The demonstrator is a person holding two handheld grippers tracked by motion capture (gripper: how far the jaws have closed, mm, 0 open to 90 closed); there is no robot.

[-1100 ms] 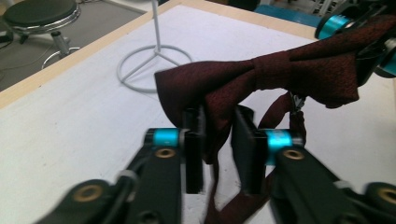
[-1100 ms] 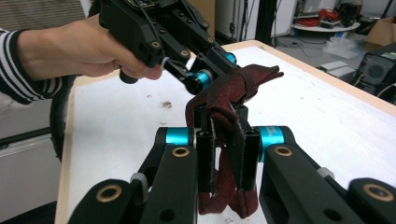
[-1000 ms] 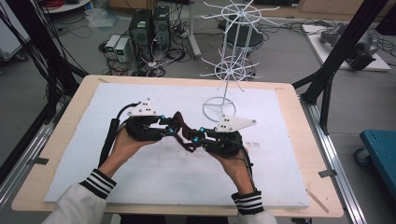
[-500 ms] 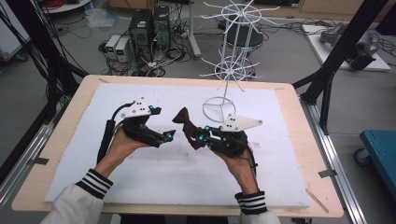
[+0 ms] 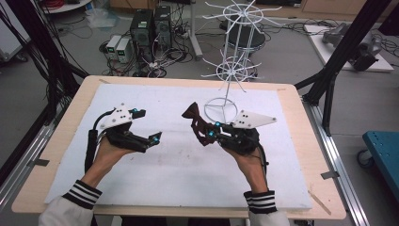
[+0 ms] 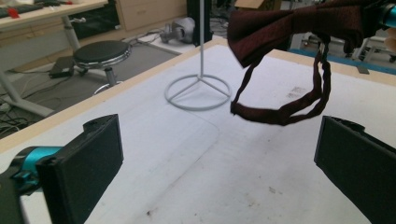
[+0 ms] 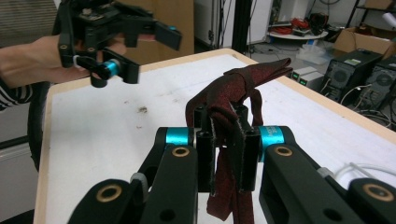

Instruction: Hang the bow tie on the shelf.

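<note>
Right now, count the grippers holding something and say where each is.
1: the right gripper, over the white mat's middle, its jaws shut on a dark red fabric bow tie. The left gripper is open.
</note>
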